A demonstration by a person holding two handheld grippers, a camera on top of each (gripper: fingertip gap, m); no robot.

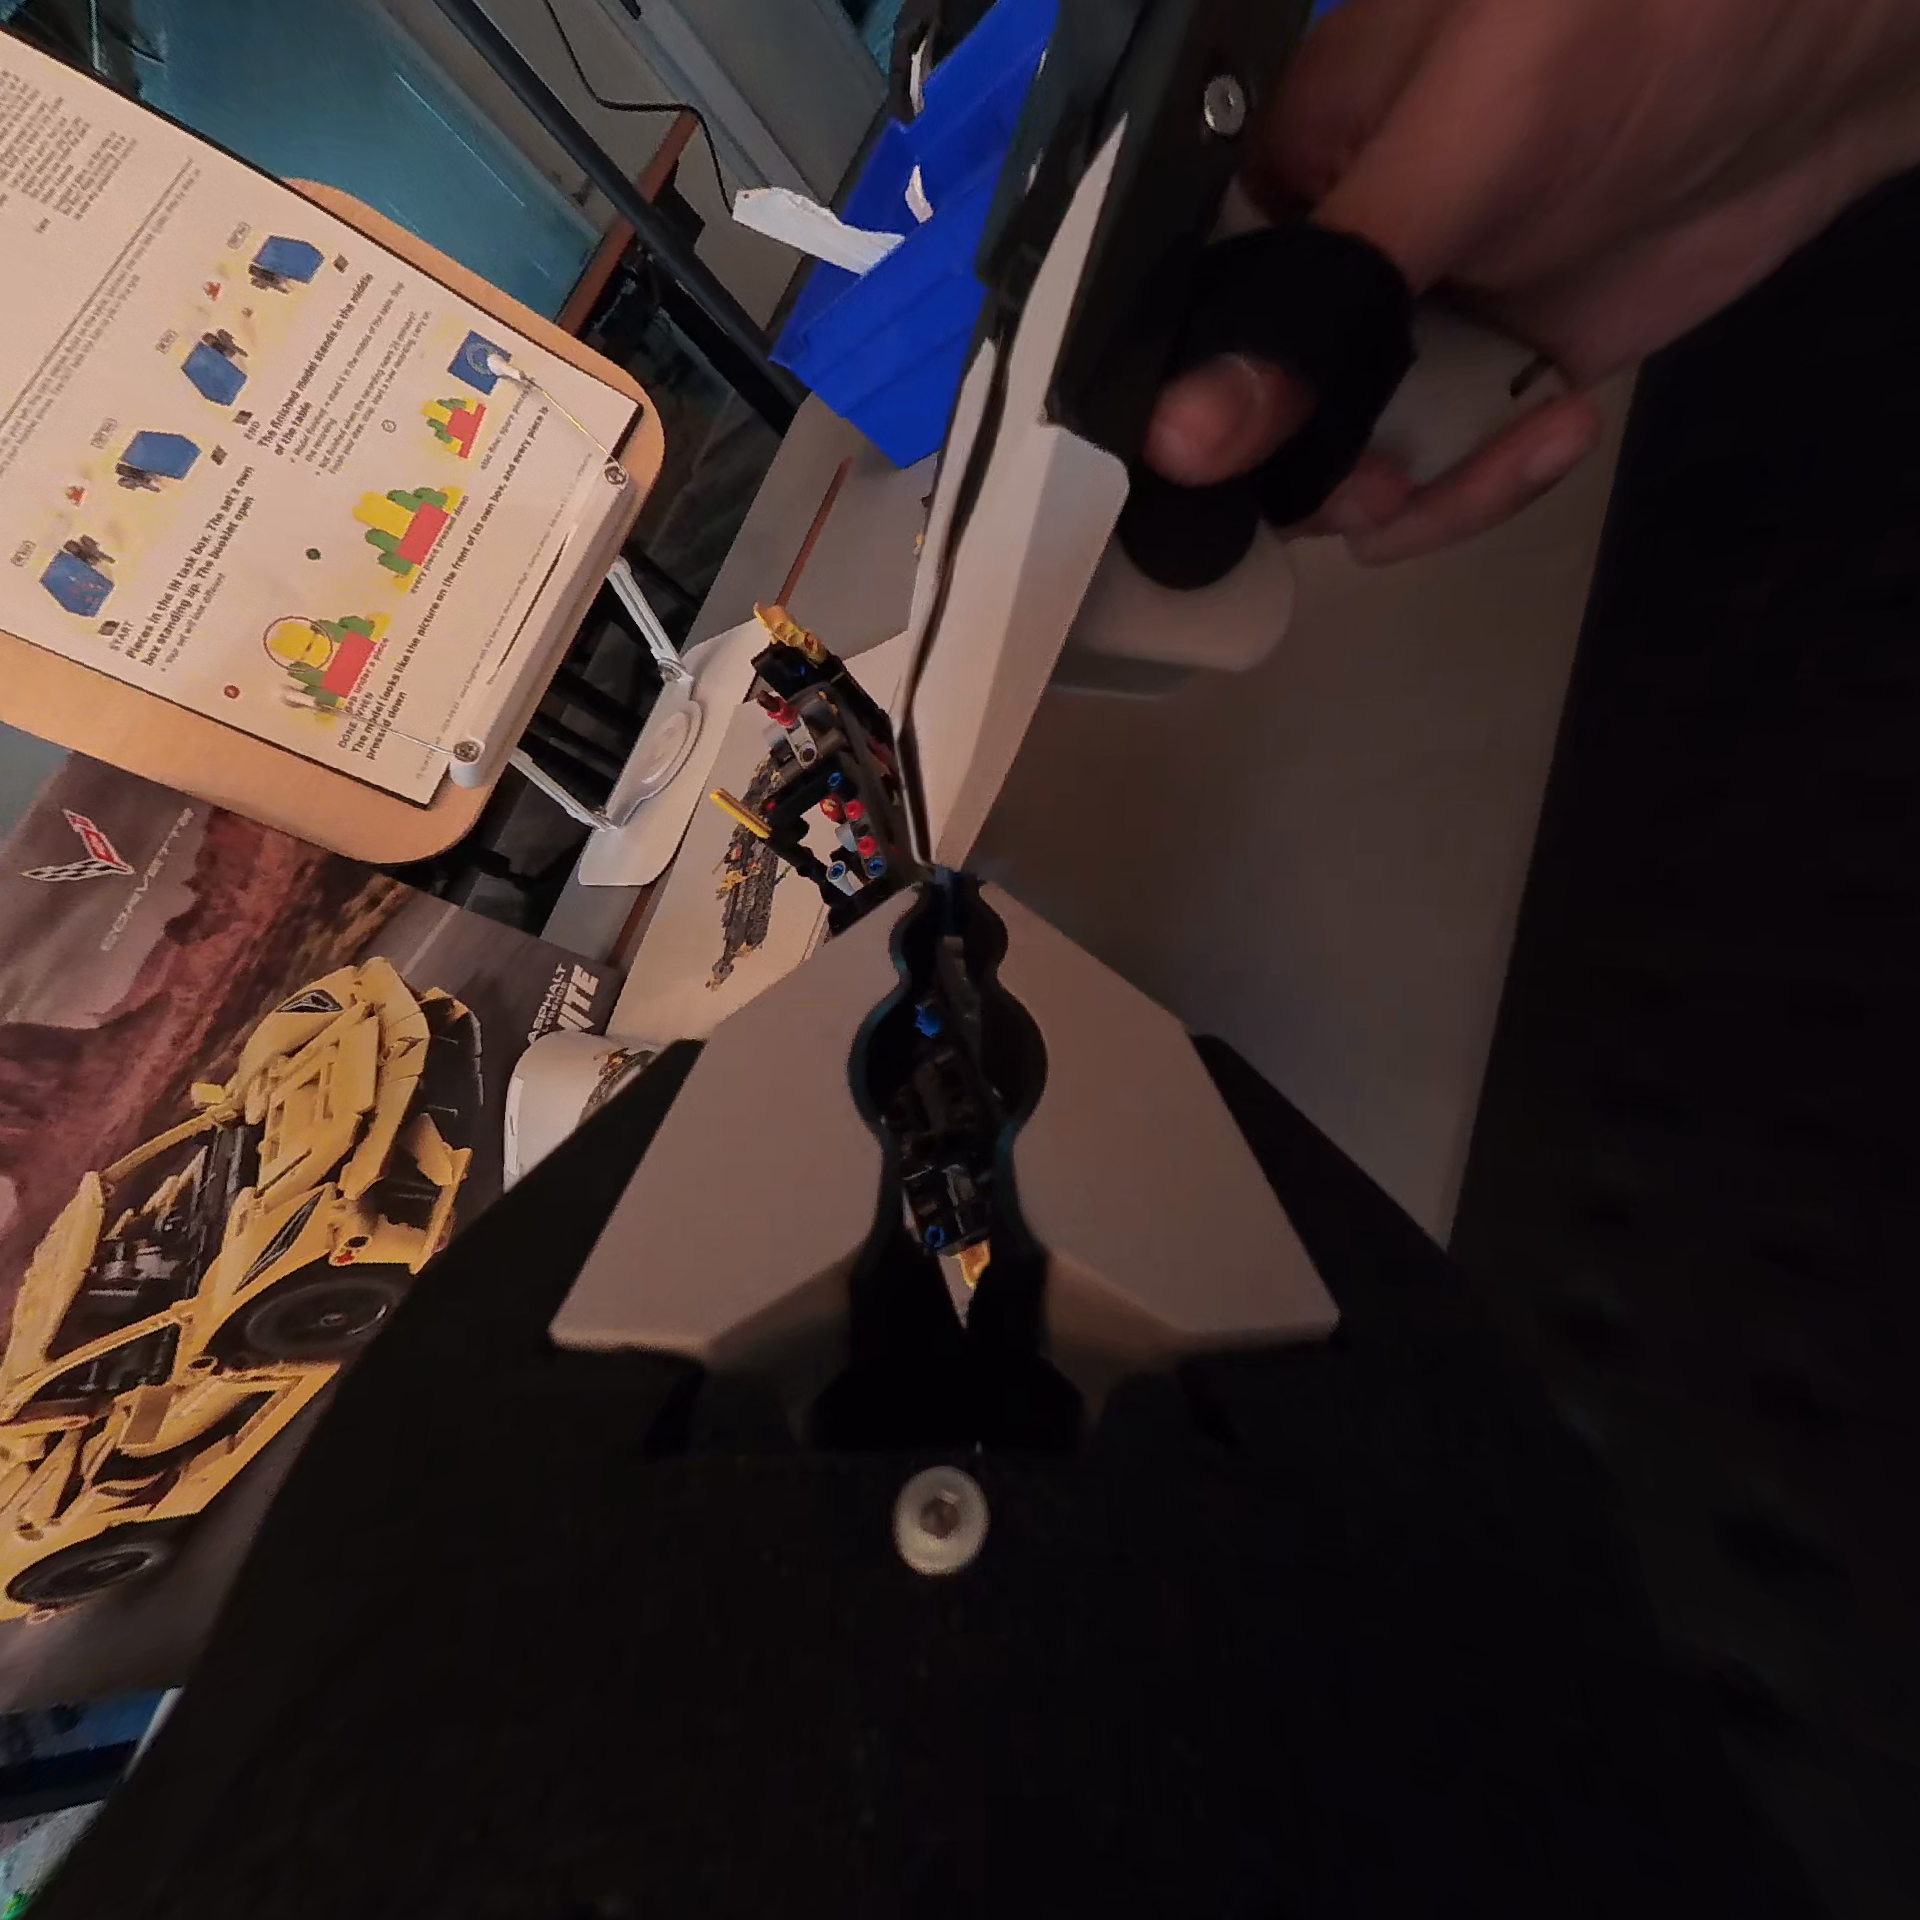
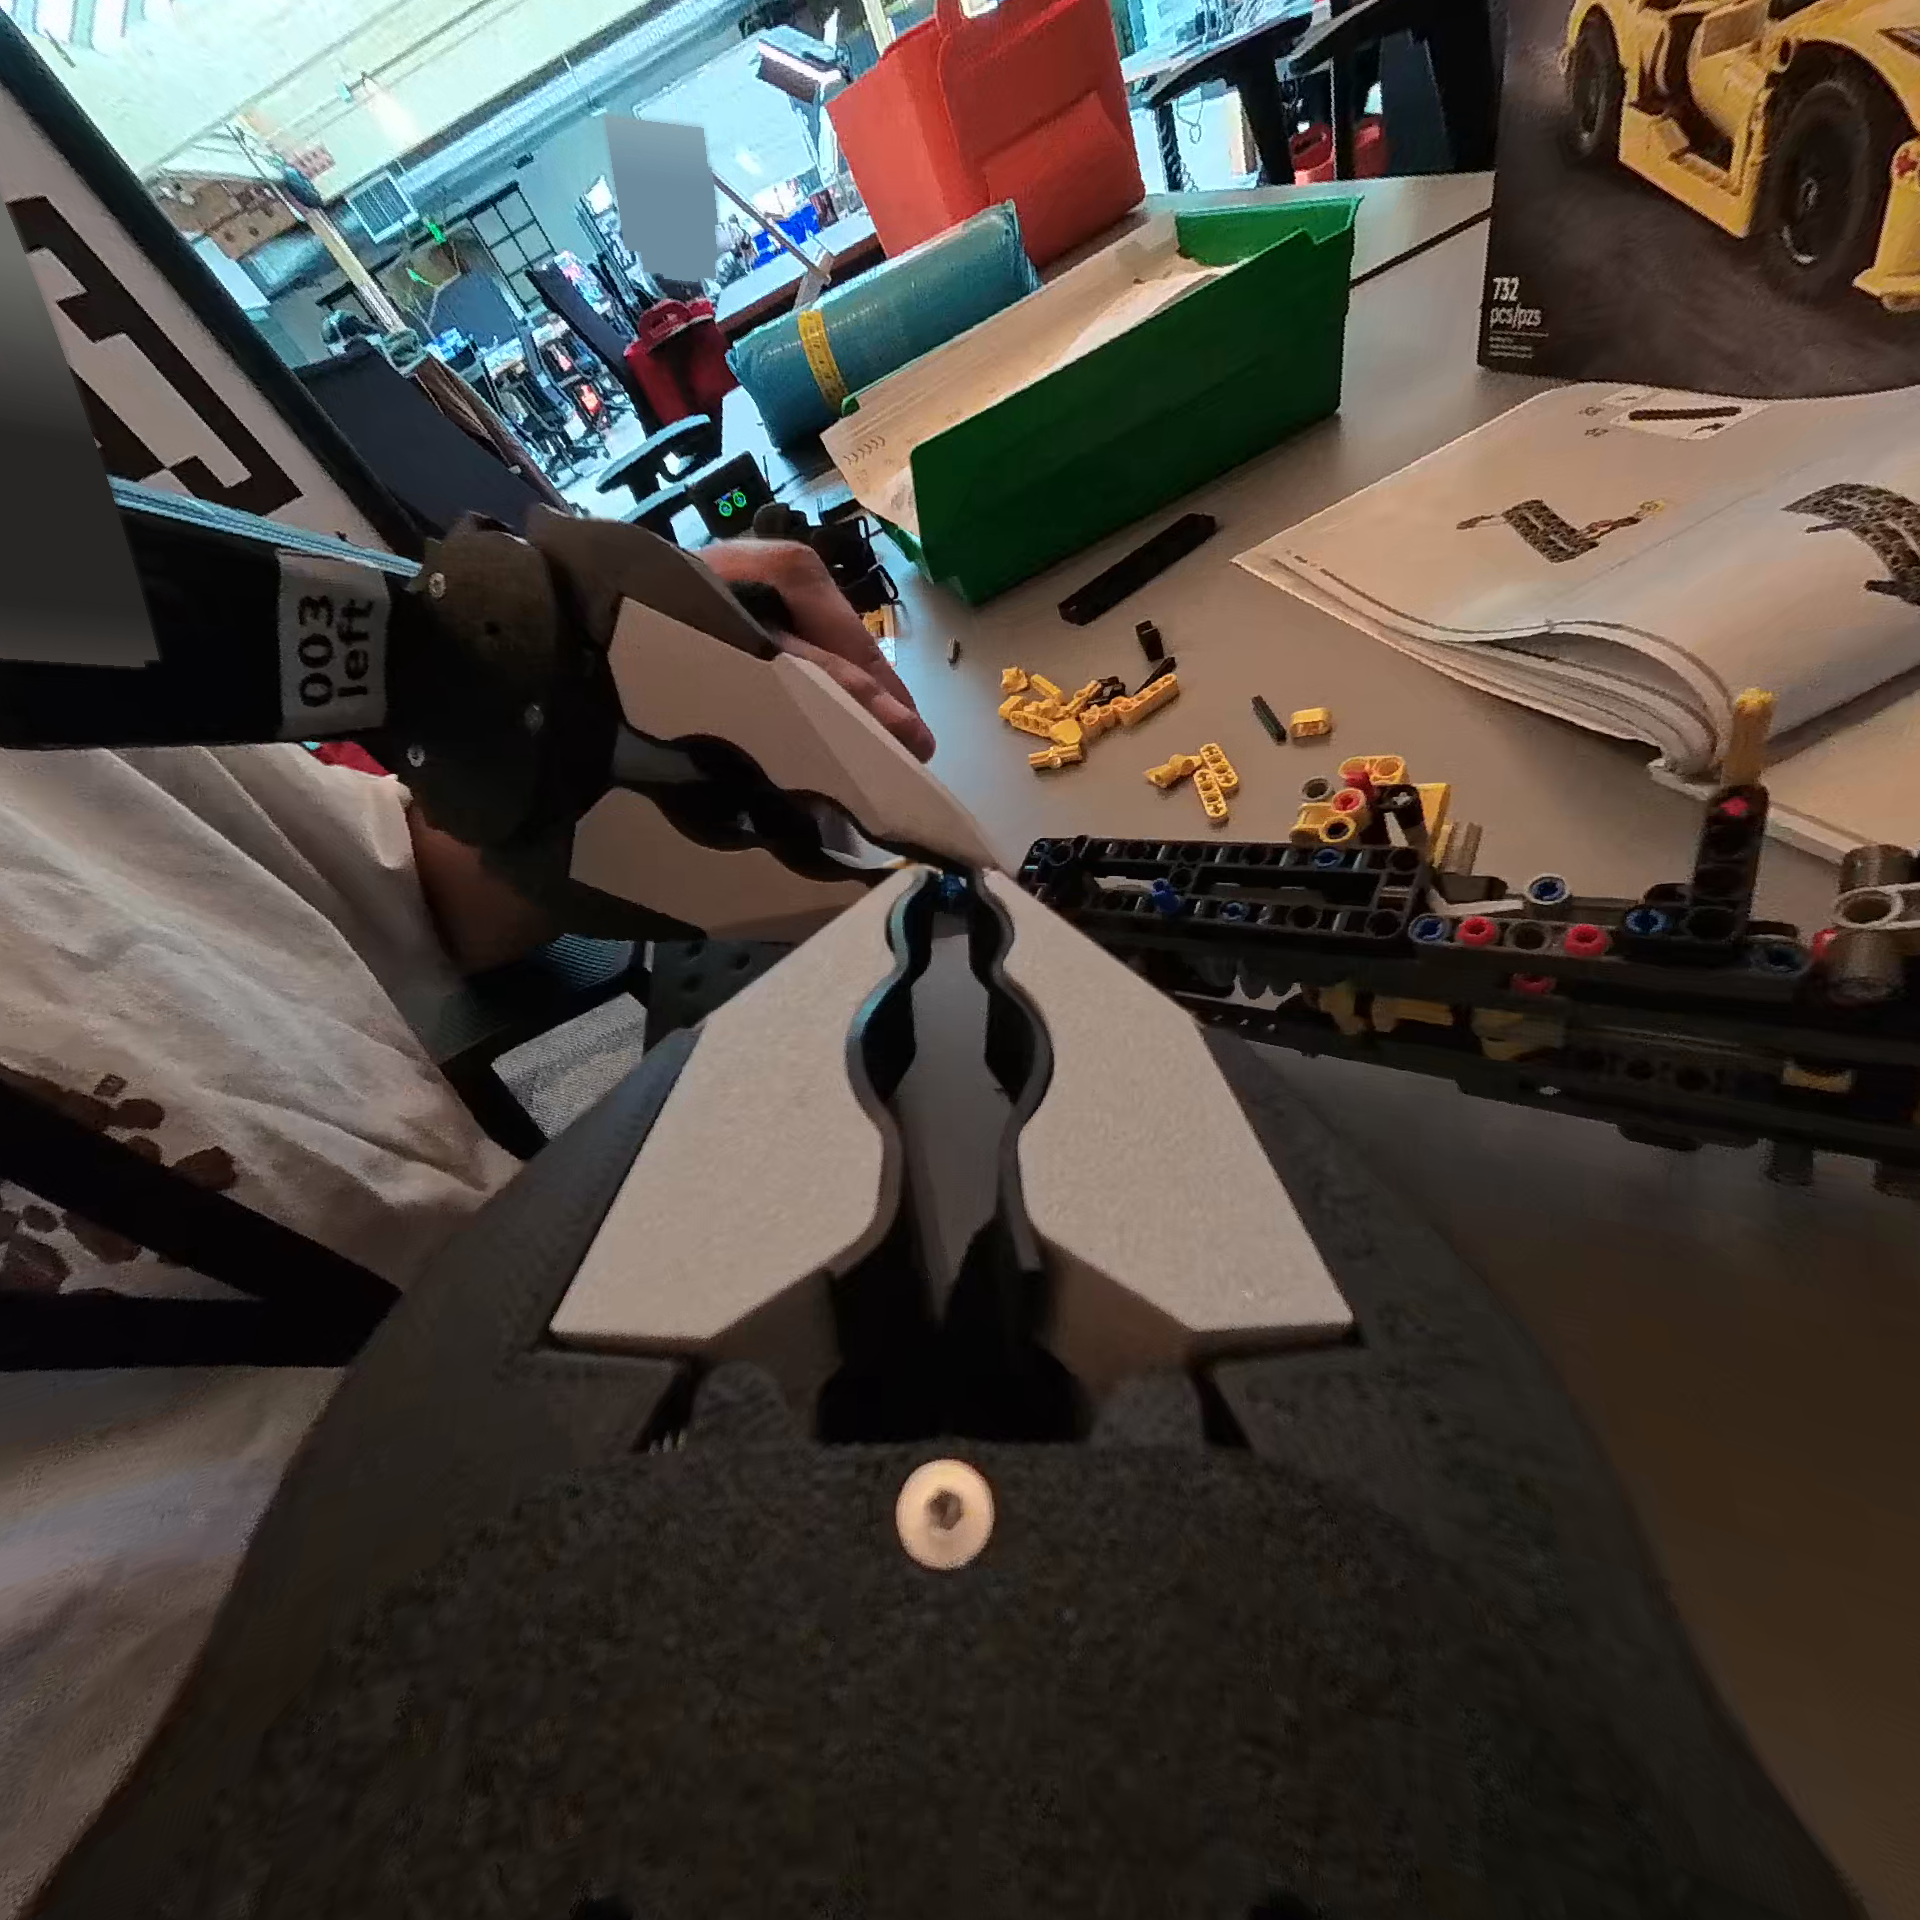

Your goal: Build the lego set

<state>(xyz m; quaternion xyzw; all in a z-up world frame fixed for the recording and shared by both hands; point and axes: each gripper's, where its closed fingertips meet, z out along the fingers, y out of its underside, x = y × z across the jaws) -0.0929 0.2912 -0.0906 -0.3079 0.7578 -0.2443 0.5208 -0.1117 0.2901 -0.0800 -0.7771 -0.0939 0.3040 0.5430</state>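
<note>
The long black lego chassis (image 2: 1299, 904), with blue and red pins and yellow parts, lies level above the table edge. In the left wrist view its far end (image 1: 821, 769) shows beyond the fingertips, and its near part sits between my left fingers. My left gripper (image 1: 940, 894) is shut on the chassis end; it also shows in the right wrist view (image 2: 977, 862). My right gripper (image 2: 951, 883) is shut on a small blue pin (image 2: 951, 889) at that same end. It enters the left wrist view from above (image 1: 920, 857). The two sets of fingertips almost touch.
Loose yellow and black pieces (image 2: 1091, 707) and a long black beam (image 2: 1138, 566) lie on the grey table. Behind them are a green bin (image 2: 1122, 457), the open instruction booklet (image 2: 1610, 582) and the set box (image 2: 1714, 208). An instruction sheet on a stand (image 1: 260, 468) and a blue bin (image 1: 914, 291) stand beyond. The tips of both grippers are at nearly the same place.
</note>
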